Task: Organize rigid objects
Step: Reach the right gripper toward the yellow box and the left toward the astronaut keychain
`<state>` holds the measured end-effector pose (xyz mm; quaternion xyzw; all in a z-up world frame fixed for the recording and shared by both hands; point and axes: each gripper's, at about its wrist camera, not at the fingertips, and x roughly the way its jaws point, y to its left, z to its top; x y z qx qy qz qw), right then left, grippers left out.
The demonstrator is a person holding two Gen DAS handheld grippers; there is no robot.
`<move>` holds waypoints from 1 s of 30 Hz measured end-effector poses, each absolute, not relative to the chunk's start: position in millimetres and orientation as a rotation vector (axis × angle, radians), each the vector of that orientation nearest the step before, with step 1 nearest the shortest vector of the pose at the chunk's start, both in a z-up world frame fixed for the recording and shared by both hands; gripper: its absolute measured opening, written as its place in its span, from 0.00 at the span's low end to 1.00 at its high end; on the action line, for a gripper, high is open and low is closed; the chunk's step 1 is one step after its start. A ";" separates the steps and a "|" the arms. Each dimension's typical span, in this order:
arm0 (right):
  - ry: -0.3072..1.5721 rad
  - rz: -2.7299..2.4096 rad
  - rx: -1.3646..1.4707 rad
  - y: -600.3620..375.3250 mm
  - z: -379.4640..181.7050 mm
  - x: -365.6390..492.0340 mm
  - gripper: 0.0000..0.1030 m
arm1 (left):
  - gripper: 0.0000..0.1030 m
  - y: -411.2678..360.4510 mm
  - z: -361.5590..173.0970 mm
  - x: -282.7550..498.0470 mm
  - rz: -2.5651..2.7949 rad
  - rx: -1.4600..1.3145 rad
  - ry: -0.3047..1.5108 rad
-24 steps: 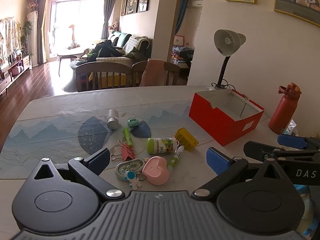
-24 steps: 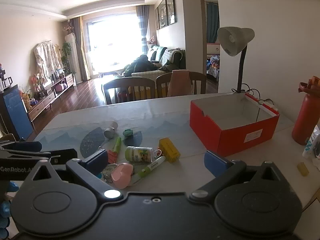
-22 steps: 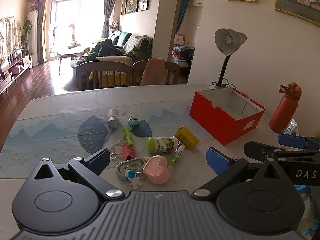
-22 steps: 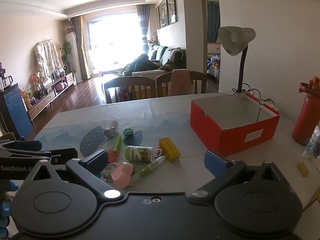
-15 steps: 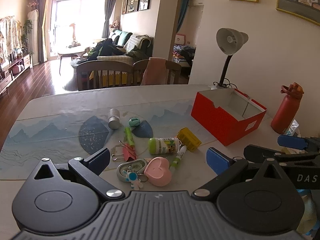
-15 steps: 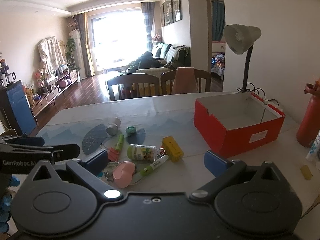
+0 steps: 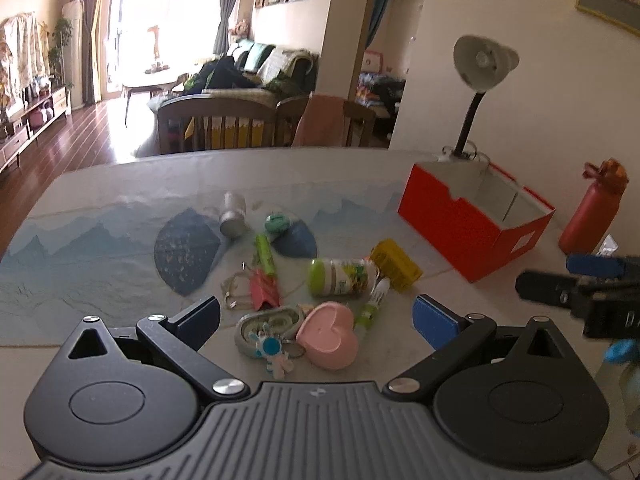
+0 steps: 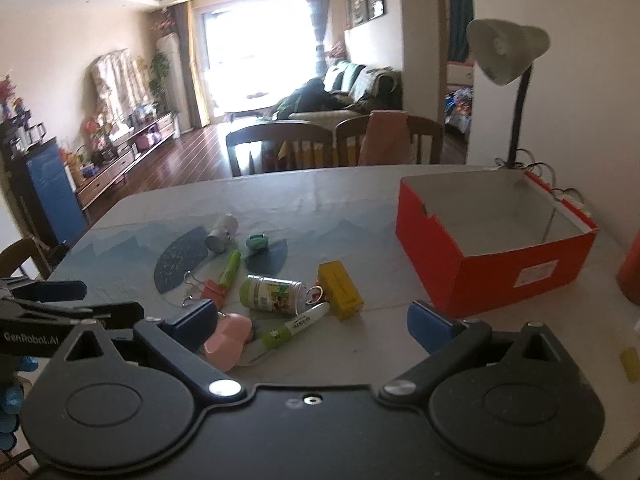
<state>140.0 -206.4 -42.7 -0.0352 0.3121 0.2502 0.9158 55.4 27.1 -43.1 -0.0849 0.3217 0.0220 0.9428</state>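
From the left wrist view, the left gripper [image 7: 316, 316] hangs over the near edge of the table [image 7: 120, 184] with its blue-padded jaws spread wide and nothing pinched between them. Just ahead of the fingers lies the clutter of small rigid things: a pink heart-shaped case [image 7: 330, 340], a grey-green tin with a blue astronaut charm [image 7: 266, 326] touching it on the left, a red binder clip [image 7: 262, 288], a green marker [image 7: 265, 254], a white-and-green pen [image 7: 374, 306], a small green-capped bottle [image 7: 340, 277] on its side, a yellow block [image 7: 396, 264], a teal round piece [image 7: 277, 223] and a silver cylinder [image 7: 232, 216] farthest back. The open red box [image 7: 460, 224] stands well to the right of the pile, with a desk lamp [image 7: 480, 68] behind it and a red water bottle [image 7: 592, 212] near the wall; the right gripper's dark body juts in at the right edge. From the right wrist view, the right gripper [image 8: 310, 320] is likewise spread and empty, its left pad partly hiding the heart case [image 8: 228, 340]. The pen [image 8: 296, 326], bottle [image 8: 274, 293] and yellow block [image 8: 340, 290] lie between the fingers' line and the box [image 8: 500, 276], whose inside looks bare. The left gripper's arm crosses the left edge, and wooden chairs [image 8: 280, 148] stand at the far side.
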 end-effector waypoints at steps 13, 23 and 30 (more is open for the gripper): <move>0.699 0.614 -0.208 -195.8 -79.5 217.4 0.90 | 1.00 45.3 -103.2 90.7 0.270 -0.238 0.803; 0.745 0.647 -0.288 -173.0 -113.9 274.3 0.77 | 0.99 44.5 -134.3 106.6 0.383 -0.248 0.837; 0.773 0.667 -0.345 -163.6 -131.2 292.5 0.71 | 0.91 41.6 -148.1 118.0 0.414 -0.261 0.854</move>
